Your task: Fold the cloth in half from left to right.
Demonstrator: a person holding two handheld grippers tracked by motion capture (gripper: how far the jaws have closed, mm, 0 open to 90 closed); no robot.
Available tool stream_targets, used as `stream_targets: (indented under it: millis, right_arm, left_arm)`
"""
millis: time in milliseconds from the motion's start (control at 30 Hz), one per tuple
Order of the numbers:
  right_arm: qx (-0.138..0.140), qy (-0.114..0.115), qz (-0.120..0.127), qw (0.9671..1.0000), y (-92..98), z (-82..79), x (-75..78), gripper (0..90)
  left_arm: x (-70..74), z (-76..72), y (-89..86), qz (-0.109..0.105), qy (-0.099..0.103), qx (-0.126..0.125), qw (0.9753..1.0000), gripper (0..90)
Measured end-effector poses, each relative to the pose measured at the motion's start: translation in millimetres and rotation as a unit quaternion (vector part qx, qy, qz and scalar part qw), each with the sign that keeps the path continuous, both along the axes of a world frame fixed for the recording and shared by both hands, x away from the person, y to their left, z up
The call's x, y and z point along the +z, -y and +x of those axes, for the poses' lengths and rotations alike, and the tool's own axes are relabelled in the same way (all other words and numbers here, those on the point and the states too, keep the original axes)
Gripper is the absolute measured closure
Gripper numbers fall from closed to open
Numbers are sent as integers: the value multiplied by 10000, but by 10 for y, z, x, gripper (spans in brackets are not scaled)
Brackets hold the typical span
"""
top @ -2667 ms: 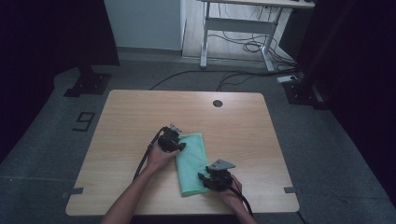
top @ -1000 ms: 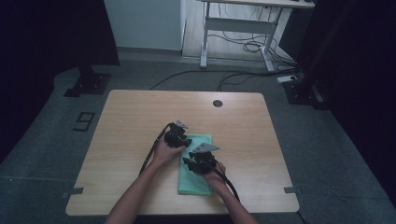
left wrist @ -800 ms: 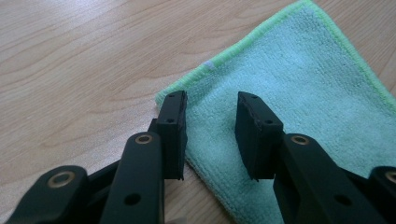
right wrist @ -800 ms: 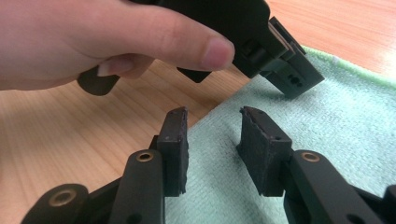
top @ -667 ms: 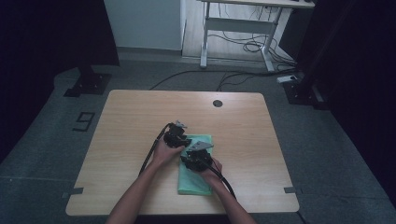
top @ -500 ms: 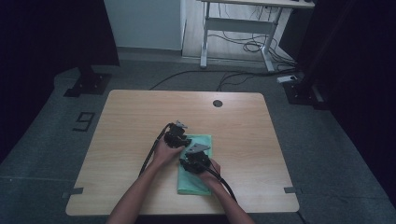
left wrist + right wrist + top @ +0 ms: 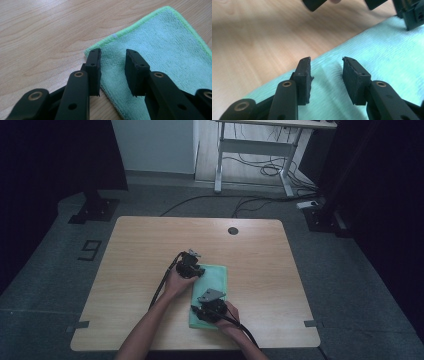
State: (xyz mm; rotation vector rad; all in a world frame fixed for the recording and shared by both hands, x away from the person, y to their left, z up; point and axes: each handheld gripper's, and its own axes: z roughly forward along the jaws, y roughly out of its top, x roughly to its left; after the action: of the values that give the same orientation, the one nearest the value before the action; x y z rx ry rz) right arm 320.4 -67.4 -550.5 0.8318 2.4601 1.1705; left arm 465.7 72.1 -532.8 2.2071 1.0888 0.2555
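One green cloth [image 7: 212,292] lies folded on the table [image 7: 135,250], with two grippers over it. The left gripper [image 7: 113,65] hangs at the cloth's far corner, jaws narrowly apart, holding nothing; its view shows the stitched hem. The right gripper [image 7: 325,72] hovers over the near half, jaws likewise parted and empty.
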Motion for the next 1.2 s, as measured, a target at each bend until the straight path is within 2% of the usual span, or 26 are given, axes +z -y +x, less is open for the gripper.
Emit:
stream_targets:
  millis: [200,767,900,967,1067,1200]
  right_arm:
    - [69,49,34,10000,67,-147,-13,588]
    - [183,47,25,9998,111,-274,-15,583]
    - [232,3,105,9997,135,-259,-5,526]
    - [219,-104,319,9992,181,-213,32,497]
    - [92,-7,501,9987,288,-153,129,487]
    - [-166,62,553,9983,437,-22,210,471]
  left_arm:
    - [-4,-6,0,-25,7,30,10000,657]
    - [-4,-8,-7,-50,-10,41,10000,655]
    - [12,-3,-5,-88,-77,49,9999,615]
    - [54,-9,-33,-106,14,101,9999,588]
    - [152,-8,-147,-181,120,236,9995,572]
    - [212,-1,-303,-227,147,368,9990,556]
